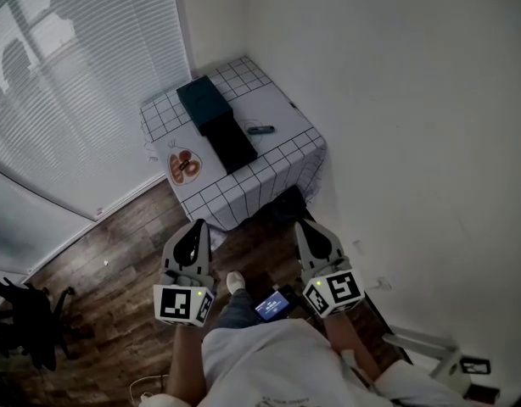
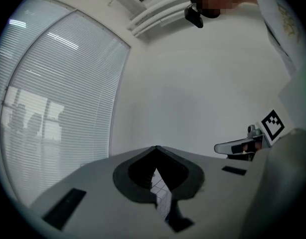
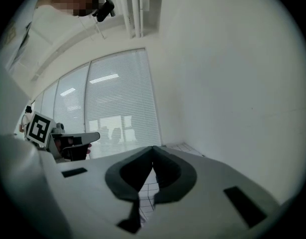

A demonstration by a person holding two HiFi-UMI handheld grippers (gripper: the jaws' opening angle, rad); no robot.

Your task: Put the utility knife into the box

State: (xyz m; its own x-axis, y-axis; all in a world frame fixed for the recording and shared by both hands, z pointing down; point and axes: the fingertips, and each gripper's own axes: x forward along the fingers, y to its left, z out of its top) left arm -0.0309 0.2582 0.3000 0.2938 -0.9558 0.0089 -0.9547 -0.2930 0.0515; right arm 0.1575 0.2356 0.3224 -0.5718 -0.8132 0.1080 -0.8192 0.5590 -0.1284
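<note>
The utility knife [image 1: 260, 129] is a small bluish thing lying on the table with the checked cloth [image 1: 282, 155] in the room's corner. To its left lie a dark teal box [image 1: 205, 100] and a black box or lid [image 1: 230, 143], end to end. Both grippers hang well short of the table, over the wooden floor. My left gripper [image 1: 197, 225] [image 2: 156, 148] has its jaws meeting at the tip with nothing between them. My right gripper [image 1: 308, 225] [image 3: 153, 147] is likewise shut and empty. Through both jaw gaps only the checked cloth shows.
A round plate-like thing with orange marks [image 1: 185, 166] sits at the table's near left corner. Window blinds [image 1: 82, 83] run along the left and a white wall [image 1: 413, 125] along the right. A dark chair [image 1: 27, 320] stands at lower left.
</note>
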